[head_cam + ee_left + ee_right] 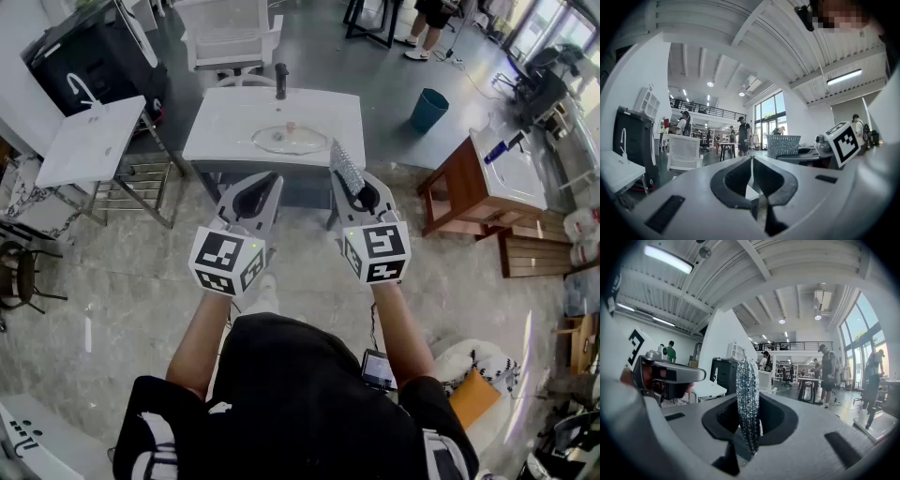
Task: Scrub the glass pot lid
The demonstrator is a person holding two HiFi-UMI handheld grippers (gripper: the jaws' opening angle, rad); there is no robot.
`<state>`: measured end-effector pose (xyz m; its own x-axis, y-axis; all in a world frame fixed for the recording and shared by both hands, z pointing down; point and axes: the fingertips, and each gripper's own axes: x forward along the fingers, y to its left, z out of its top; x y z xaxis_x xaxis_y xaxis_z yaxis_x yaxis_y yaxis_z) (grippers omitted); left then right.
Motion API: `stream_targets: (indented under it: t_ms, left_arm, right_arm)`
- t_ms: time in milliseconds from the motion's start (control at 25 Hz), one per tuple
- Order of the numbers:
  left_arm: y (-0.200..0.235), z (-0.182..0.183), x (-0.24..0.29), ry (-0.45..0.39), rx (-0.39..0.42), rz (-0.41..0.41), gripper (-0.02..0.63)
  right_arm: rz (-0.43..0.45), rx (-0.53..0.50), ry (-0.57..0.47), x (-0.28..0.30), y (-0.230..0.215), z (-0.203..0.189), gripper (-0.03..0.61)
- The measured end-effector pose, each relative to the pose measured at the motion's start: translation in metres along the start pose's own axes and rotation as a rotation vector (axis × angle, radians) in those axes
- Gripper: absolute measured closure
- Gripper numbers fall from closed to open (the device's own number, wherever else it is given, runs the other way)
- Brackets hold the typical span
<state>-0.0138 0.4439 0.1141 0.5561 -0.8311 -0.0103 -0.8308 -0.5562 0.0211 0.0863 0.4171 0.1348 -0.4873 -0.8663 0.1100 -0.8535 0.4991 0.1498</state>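
Glass pot lid, clear, round, small knob on top (pixel 290 139): lies flat on white rectangular countertop (pixel 223 127), ahead of both grippers, well apart from jaws.

L gripper (pixel 269 180): jaws pressed together, nothing btwn, held level.

R gripper (pixel 356 187): jaws pinching silver glittery mesh scrub pad (pixel 345 165), pad on edge, sticking out past tips twd lid, not touching it.

Beyond lid, at countertop's far edge: black tap (pixel 280 82).

- Teal bin (pixel 428 110): beyond the fingers (pixel 255 195), to their right.
- White chair (pixel 230 33): far ahead of the fingers, slightly left.
- Black faucet (pixel 280 82): straight ahead of them.
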Motion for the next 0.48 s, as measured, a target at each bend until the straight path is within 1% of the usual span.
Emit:
stream_targets:
  t_ms: [200, 480]
  left_arm:
    - [0.0031, -0.0072, 0.0028, 0.020, 0.041, 0.028, 0.600]
    - [0.0036, -0.0099, 0.0036, 0.028, 0.043, 0.036, 0.600]
  right_arm:
    - [0.001, -0.003, -0.001, -0.0008, -0.0014, -0.0038, 0.514]
    - [0.019, 0.014, -0.025, 0.0013, -0.0010, -0.0016, 0.512]
